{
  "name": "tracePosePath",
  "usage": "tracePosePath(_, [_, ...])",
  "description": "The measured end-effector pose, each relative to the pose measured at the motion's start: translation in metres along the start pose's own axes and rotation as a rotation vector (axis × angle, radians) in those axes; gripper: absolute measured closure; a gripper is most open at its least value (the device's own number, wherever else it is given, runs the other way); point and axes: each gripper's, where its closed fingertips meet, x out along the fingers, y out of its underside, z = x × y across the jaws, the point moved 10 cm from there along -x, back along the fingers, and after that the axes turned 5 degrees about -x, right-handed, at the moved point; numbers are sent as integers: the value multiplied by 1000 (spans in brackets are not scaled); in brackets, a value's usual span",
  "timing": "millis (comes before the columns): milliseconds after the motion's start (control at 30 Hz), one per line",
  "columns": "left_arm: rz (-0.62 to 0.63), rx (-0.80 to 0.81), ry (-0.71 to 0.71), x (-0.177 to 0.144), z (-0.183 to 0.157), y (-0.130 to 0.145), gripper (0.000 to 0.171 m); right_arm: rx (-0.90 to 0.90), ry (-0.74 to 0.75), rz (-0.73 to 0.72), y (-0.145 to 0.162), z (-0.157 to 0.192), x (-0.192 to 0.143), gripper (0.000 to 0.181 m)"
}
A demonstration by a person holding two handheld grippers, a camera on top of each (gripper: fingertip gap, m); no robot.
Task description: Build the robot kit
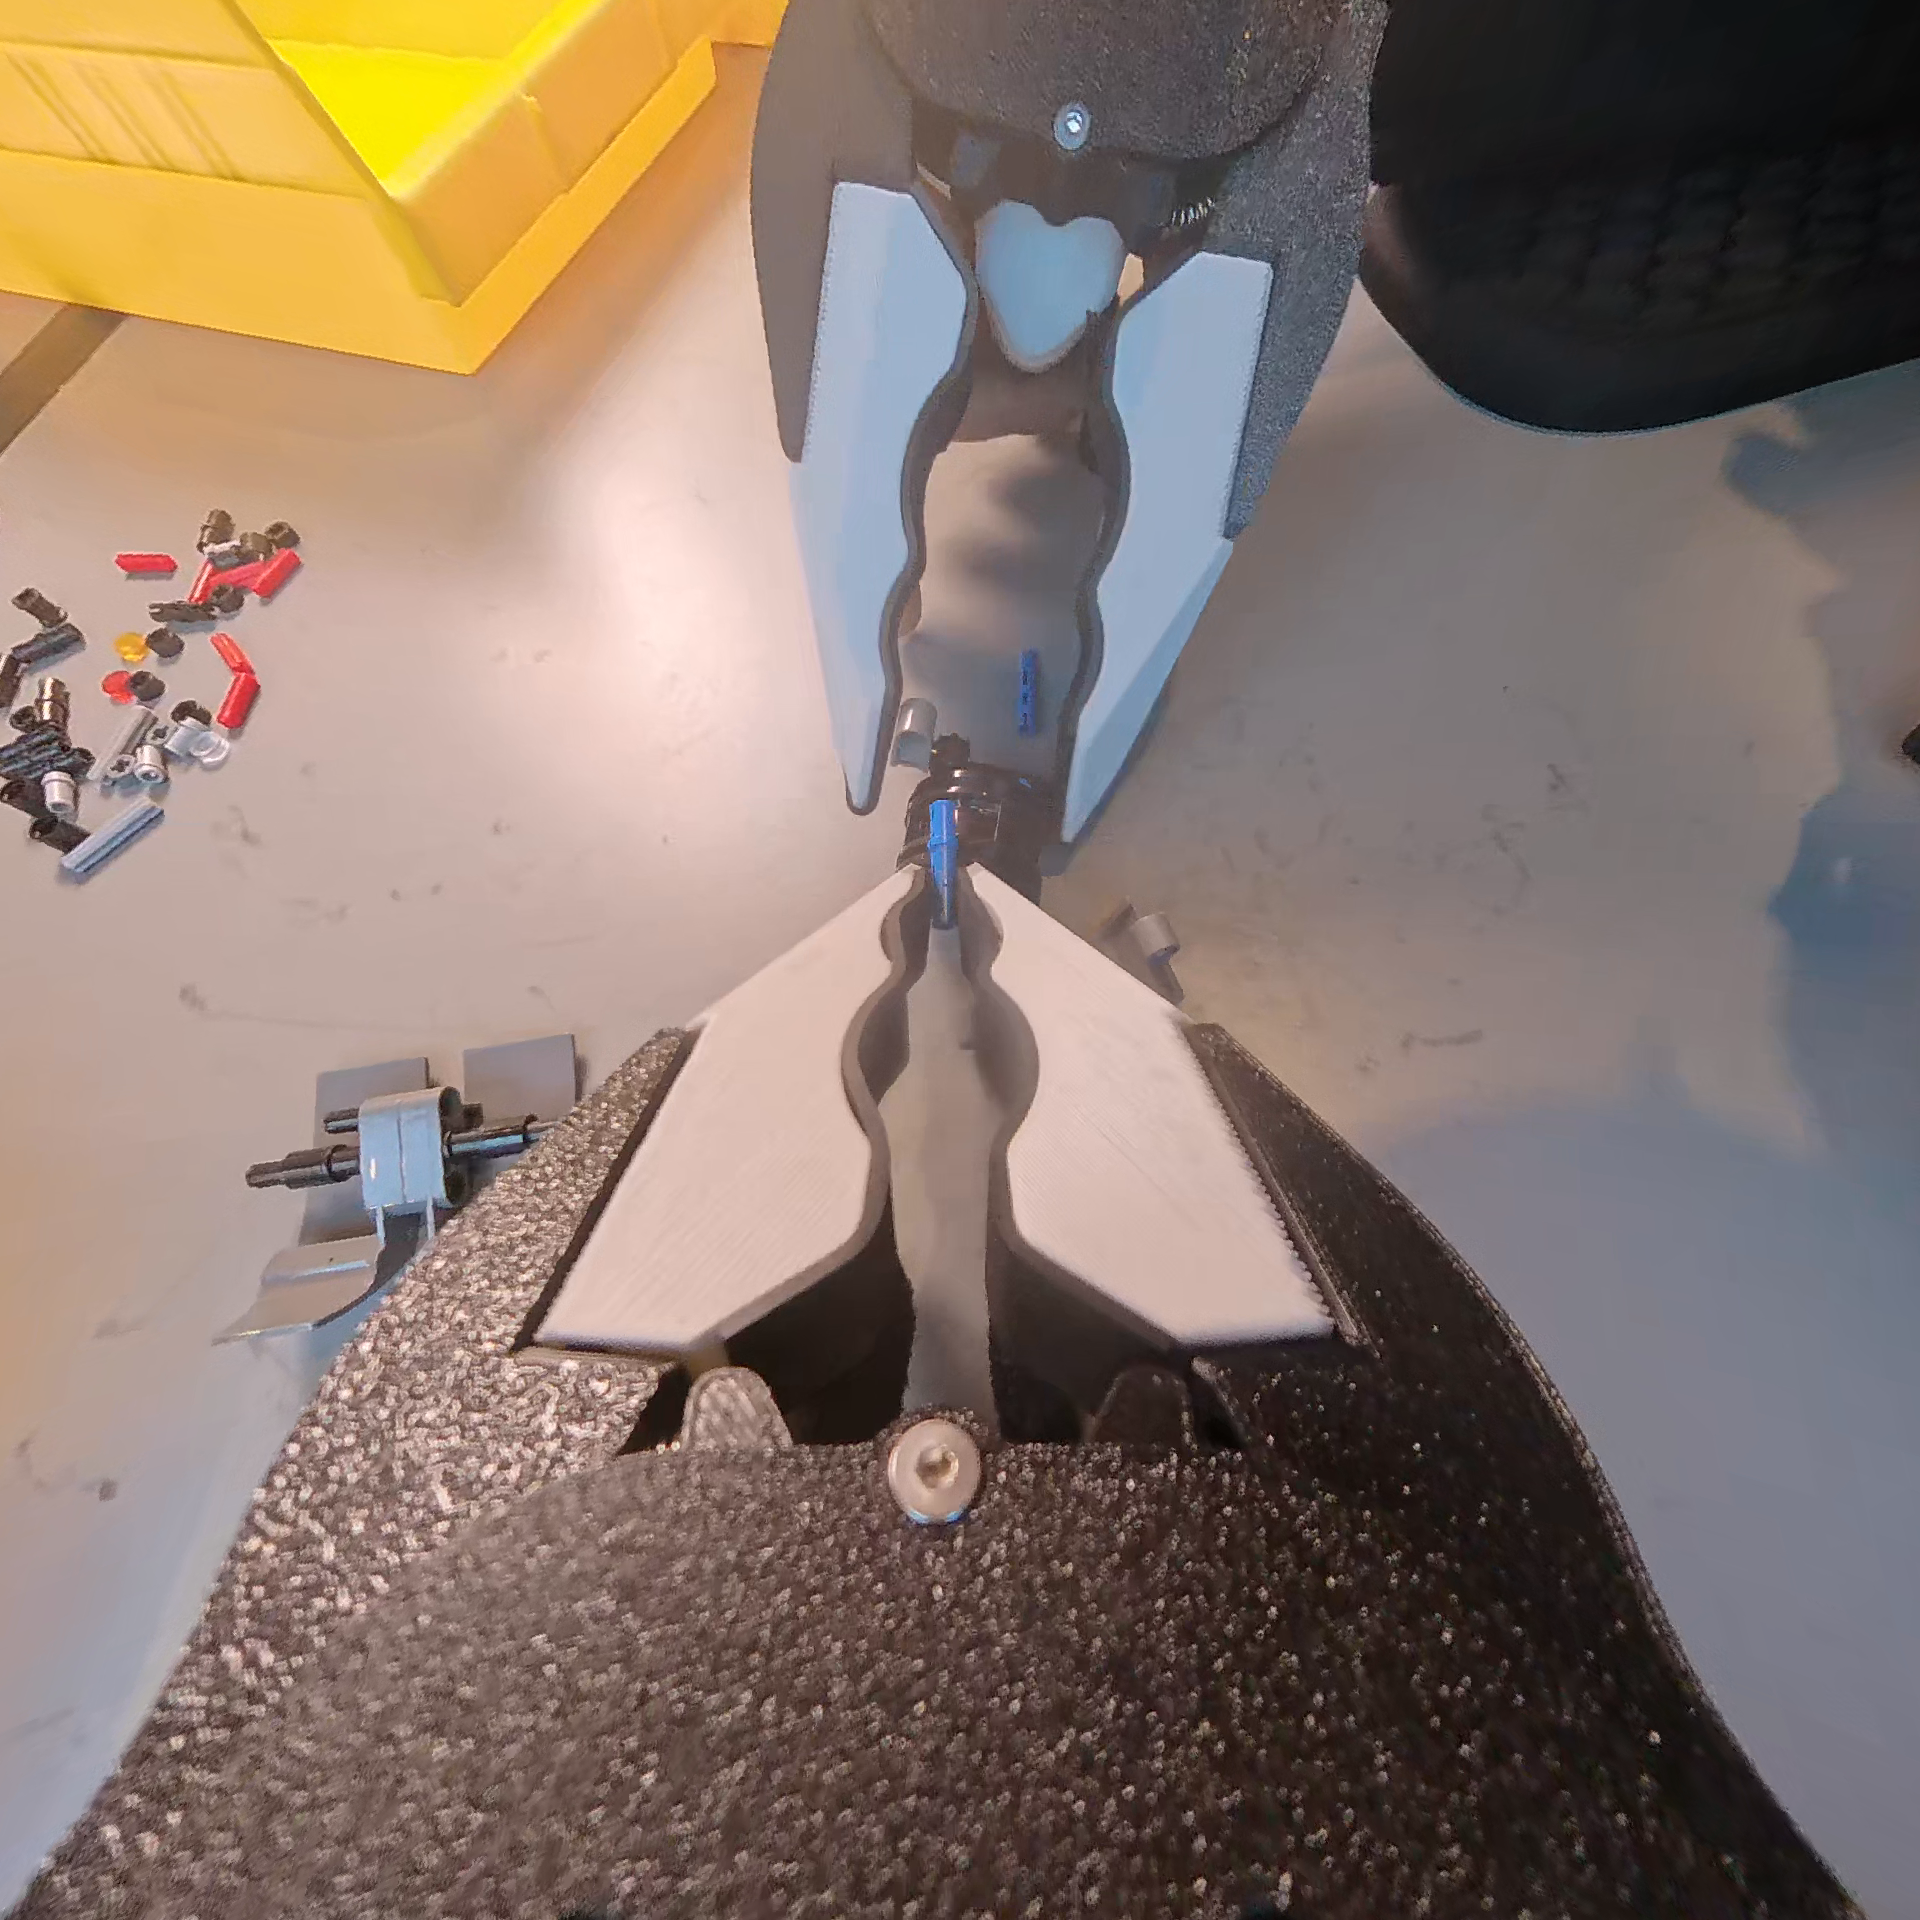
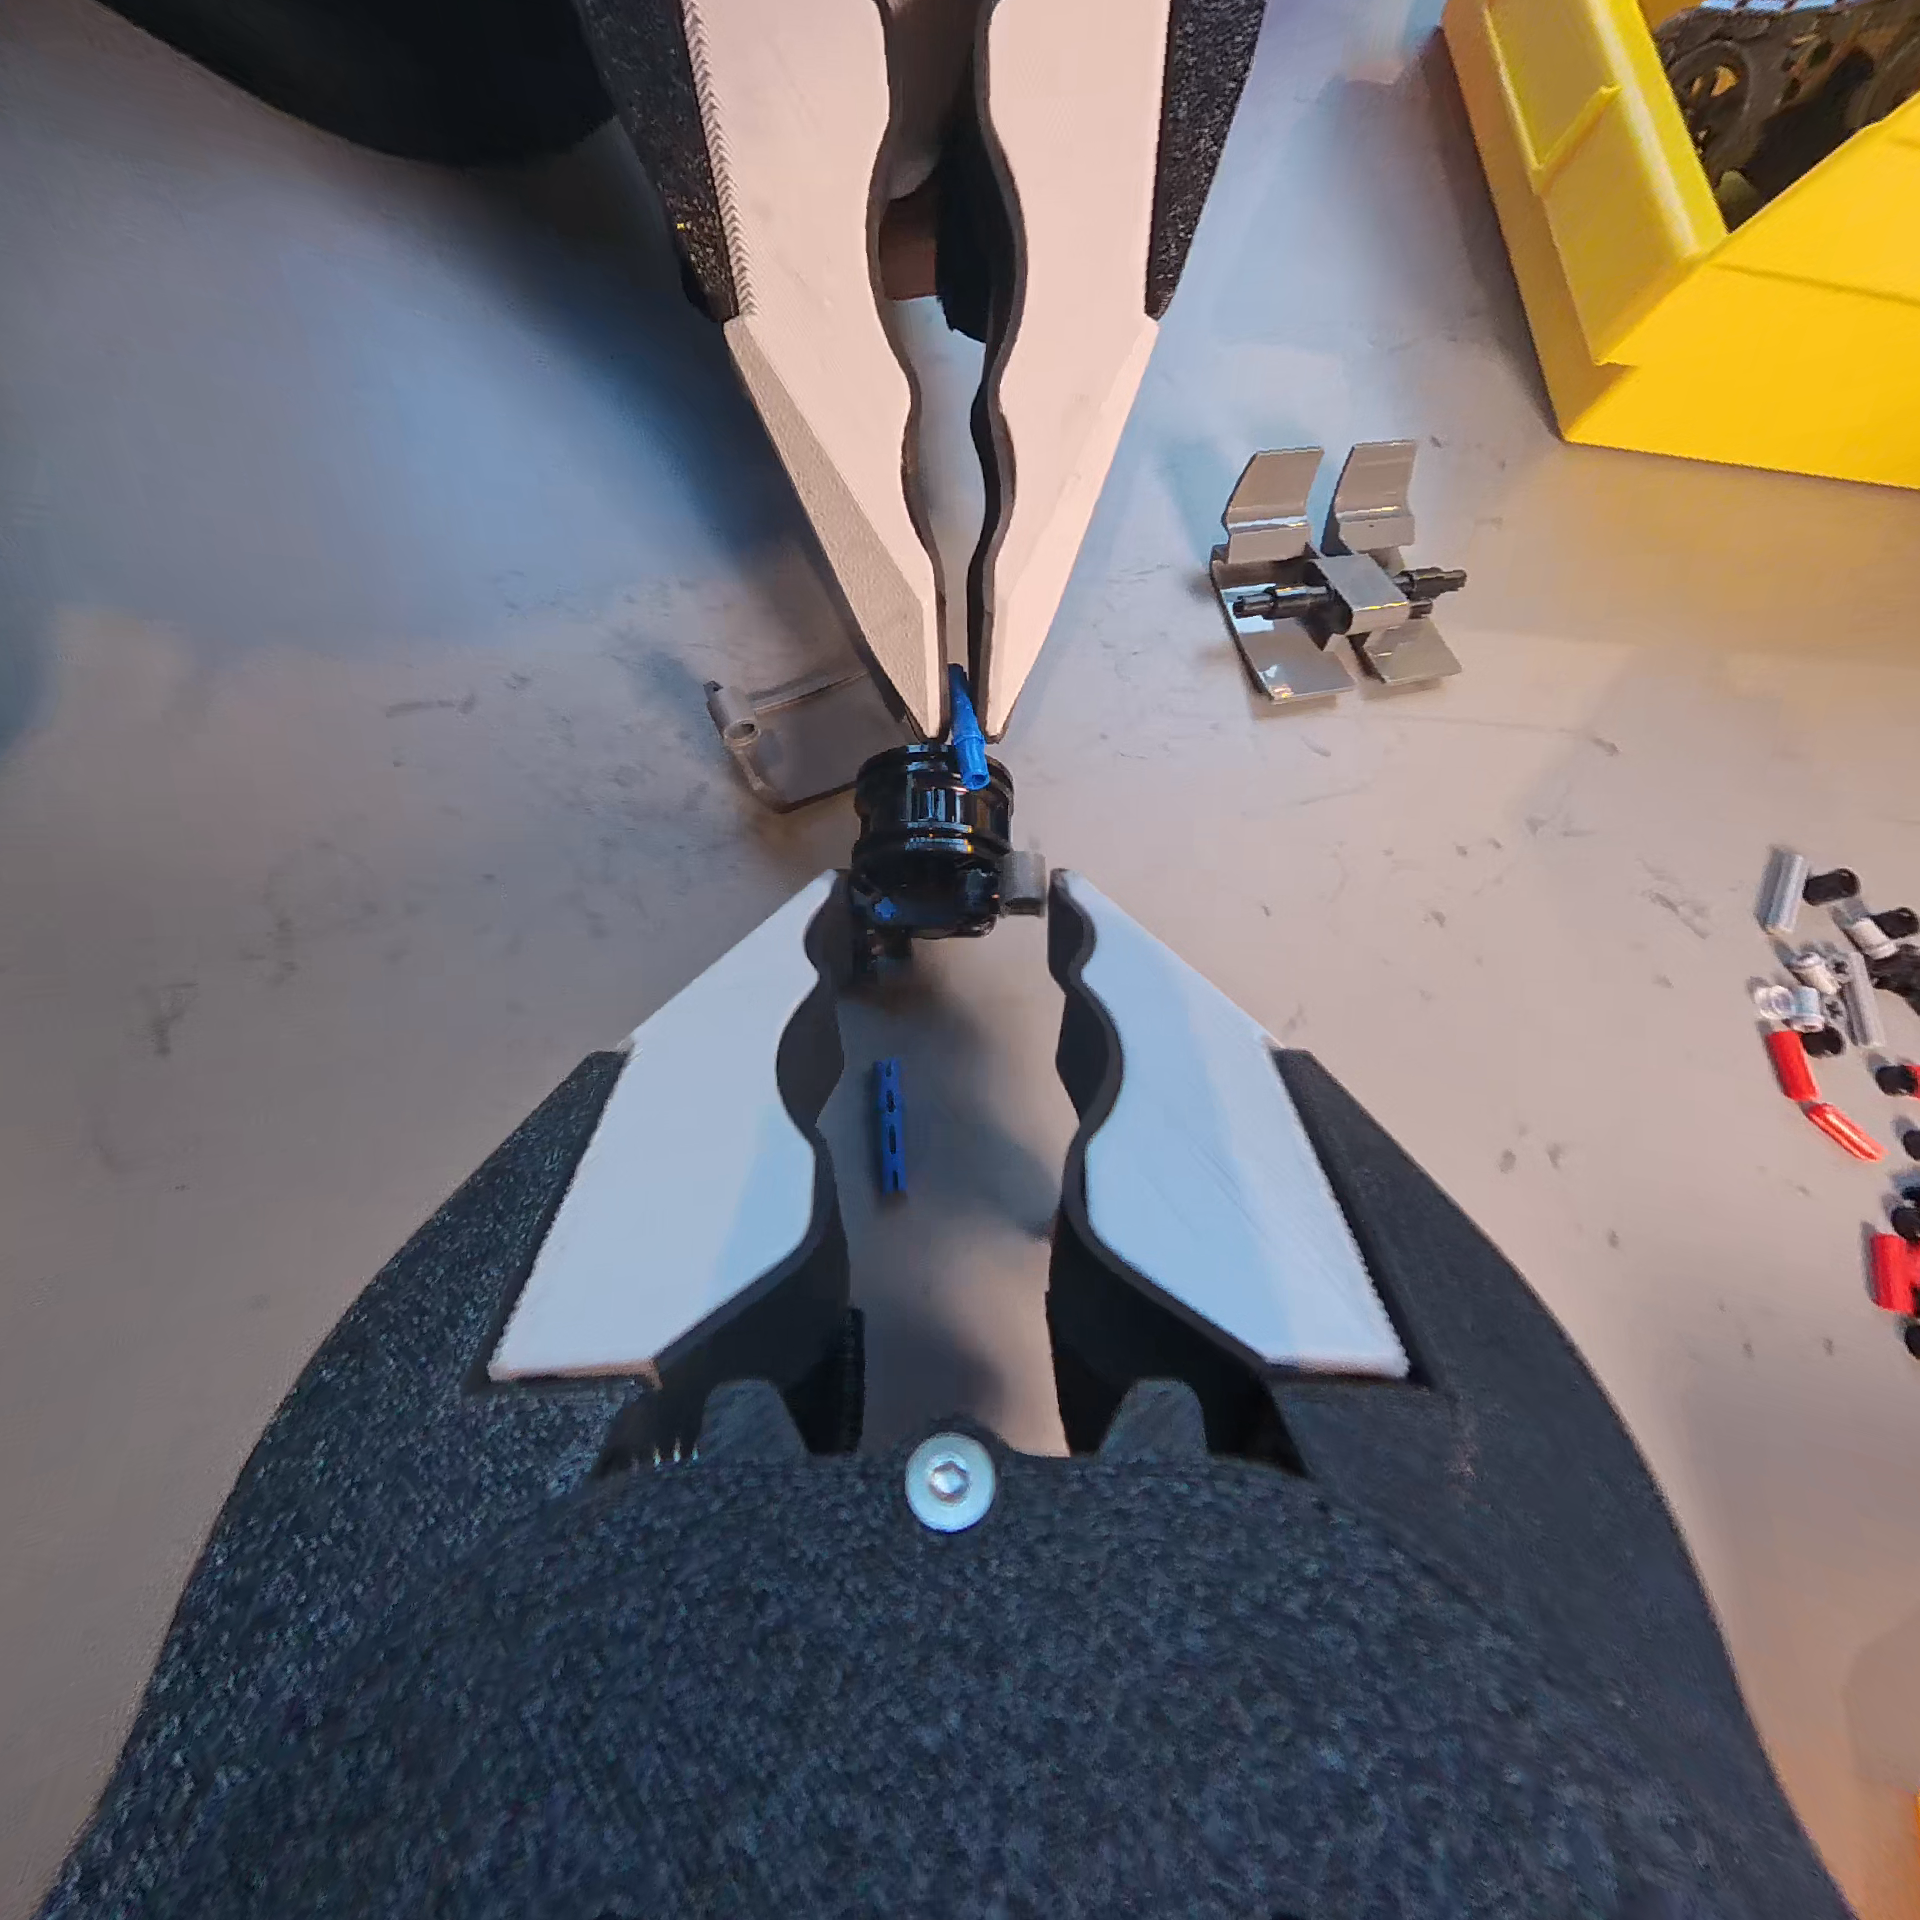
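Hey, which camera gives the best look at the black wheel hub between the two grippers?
The right wrist view: the black wheel hub shows unobstructed, rim and ribs visible. In the left wrist view the hub is small and partly hidden behind the left gripper and its blue pin.

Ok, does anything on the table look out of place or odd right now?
Mostly the lone blue axle: it lies by itself on the table between the open right gripper fingers, away from the loose parts pile. The blue pin in the left gripper sits tilted against the black wheel hub.
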Motion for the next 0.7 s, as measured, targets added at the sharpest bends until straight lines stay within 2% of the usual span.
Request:
tracePosePath(333, [-5,-13,17,0,0,0,168,96,-53,-127,3,-5,-20,151])
tracePosePath(433, [-4,-13,21,0,-1,0,168,127,-56,-168,4,-8,-21,166])
tracePosePath(700, [-4,-11,32,1,-2,-1,168,146,-73,-142,5,-10,-15,171])
